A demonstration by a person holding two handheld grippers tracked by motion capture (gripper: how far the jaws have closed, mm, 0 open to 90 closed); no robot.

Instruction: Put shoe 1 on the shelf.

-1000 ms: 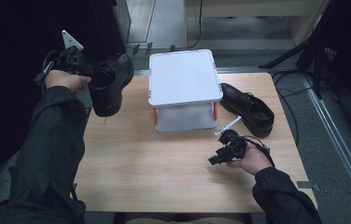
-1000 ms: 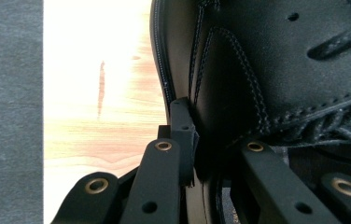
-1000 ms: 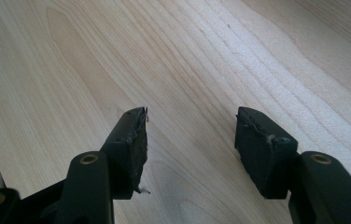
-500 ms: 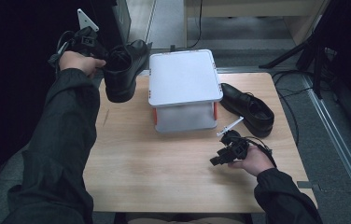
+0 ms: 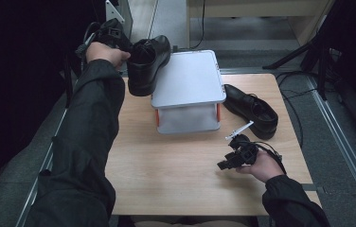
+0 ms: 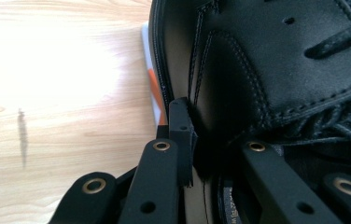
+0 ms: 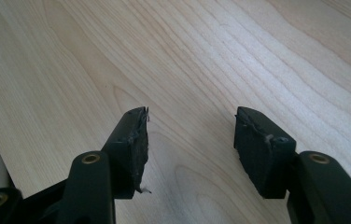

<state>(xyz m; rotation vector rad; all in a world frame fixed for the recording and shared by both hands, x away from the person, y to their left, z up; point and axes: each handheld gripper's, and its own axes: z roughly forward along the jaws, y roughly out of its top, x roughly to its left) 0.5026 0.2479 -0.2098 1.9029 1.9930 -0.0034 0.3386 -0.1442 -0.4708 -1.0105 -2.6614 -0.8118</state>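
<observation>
My left gripper [image 5: 129, 48] is shut on the heel collar of a black lace-up leather shoe [image 5: 146, 64] and holds it in the air beside the far left corner of the white lidded box [image 5: 188, 78]. In the left gripper view one pad [image 6: 182, 128] presses the outside of the shoe's collar [image 6: 276, 60], and the other jaw reaches inside the shoe. A second black shoe [image 5: 253, 109] lies on the table right of the box. My right gripper [image 5: 230, 161] rests low over the wooden table [image 7: 239, 56], open and empty [image 7: 190, 135].
The box stands at the middle back of the table [image 5: 176, 175] and has orange clips on its front. Cables [image 5: 299, 90] and a stand's legs lie on the floor to the right. A grey cabinet [image 5: 119, 14] stands behind the left hand.
The left hand has carried the shoe up, away and to the right, from beyond the table's left edge to the box's far left corner. The right hand has stayed put.
</observation>
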